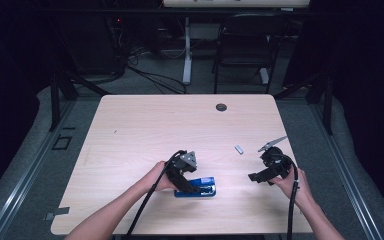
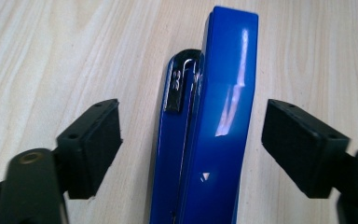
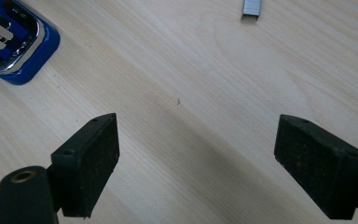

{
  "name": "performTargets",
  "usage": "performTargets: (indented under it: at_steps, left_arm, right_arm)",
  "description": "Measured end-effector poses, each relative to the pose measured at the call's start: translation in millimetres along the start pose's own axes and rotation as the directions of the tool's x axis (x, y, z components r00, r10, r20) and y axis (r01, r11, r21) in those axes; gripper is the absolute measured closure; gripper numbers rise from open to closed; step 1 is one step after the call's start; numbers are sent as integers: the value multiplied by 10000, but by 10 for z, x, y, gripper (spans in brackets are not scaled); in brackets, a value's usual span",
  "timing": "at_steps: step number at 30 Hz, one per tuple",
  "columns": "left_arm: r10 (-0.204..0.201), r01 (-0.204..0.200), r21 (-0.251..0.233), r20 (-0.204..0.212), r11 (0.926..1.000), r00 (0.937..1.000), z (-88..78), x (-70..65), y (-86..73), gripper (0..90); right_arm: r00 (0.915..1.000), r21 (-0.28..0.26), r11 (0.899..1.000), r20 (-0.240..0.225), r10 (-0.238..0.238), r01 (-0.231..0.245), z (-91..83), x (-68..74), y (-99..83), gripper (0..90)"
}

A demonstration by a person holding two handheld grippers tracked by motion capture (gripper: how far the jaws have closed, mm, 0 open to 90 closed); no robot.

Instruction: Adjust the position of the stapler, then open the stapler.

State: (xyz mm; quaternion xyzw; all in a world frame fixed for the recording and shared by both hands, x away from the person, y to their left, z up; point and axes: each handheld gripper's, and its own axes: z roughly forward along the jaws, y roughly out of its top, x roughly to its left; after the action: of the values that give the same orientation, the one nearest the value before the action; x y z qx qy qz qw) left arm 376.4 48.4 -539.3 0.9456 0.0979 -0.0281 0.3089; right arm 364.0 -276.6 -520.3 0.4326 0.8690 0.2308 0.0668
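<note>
A blue stapler (image 1: 198, 187) lies on the wooden table (image 1: 145, 125) near its front edge. In the left gripper view the stapler (image 2: 209, 126) runs lengthwise between the two jaws, which stand apart on either side without touching it. My left gripper (image 1: 190, 186) is open over it. My right gripper (image 1: 253, 177) is open above bare wood, to the right of the stapler; the stapler's metal-lined end (image 3: 14, 44) shows at the upper left of its view. A small strip of staples (image 1: 238, 149) lies farther back, seen as the staples (image 3: 251, 9) at the top edge.
A dark round grommet (image 1: 221, 107) sits near the table's far edge. Beyond the table stand a black chair (image 1: 245, 45) and a desk leg (image 1: 187, 50) with cables on the floor. The far half of the table is bare wood.
</note>
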Motion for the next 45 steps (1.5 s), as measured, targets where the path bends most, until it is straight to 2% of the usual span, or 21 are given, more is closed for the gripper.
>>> performTargets:
  at_steps: [3, 4, 5, 12, 20, 24, 28, 29, 30, 35, 37, 45]
  left_arm:
    - [-20, 20, 9, -94, 10000, 10000, 12, -21, 32, 170]
    - [-30, 30, -22, -108, 10000, 9999, 17, -28, 43, 164]
    - [-53, 52, -14, -130, 10000, 9999, 20, -34, 54, 159]
    - [-18, 15, -178, -178, 9998, 9998, 62, -77, 144, 176]
    - [153, -165, -316, -399, 9994, 9991, 76, -125, 215, 355]
    - [178, -184, -210, -291, 9996, 9994, 115, -137, 231, 418]
    - [419, -424, -148, -311, 9990, 9986, 142, -167, 256, 449]
    - [454, -459, -152, -314, 9988, 9985, 149, -176, 263, 460]
    - [513, -518, -155, -305, 9985, 9982, 159, -185, 272, 476]
    - [730, -731, -34, -237, 9973, 9971, 210, -217, 292, 576]
    - [816, -817, -30, -393, 9967, 9959, 204, -217, 290, 634]
    - [1112, -1119, -460, -165, 9927, 9937, 102, -188, 268, 654]
  right_arm:
    - [9999, 67, 9999, -22, -119, 119, 9, 37, 17, 140]
    - [10000, -86, 10000, -44, -40, 39, 21, 55, 16, 139]
    - [9998, 89, 9998, 31, -186, 186, 13, 60, 23, 139]
    - [9996, -34, 9997, -121, -253, 253, 25, 124, 47, 149]
    - [9982, -57, 9988, -339, -493, 491, 33, 211, 70, 169]
    - [9968, -57, 9980, -488, -633, 631, 44, 243, 90, 176]
    - [9963, -74, 9976, -496, -698, 695, 57, 280, 105, 184]
    - [9954, -35, 9976, -655, -694, 693, 61, 290, 109, 189]
    - [9955, -18, 9972, -571, -753, 753, 63, 295, 110, 194]
    - [9944, -36, 9971, -730, -762, 761, 80, 324, 117, 199]
    - [9936, 9, 9965, -757, -833, 836, 83, 331, 128, 201]
    - [9919, 39, 9964, -957, -839, 846, 136, 392, 156, 205]
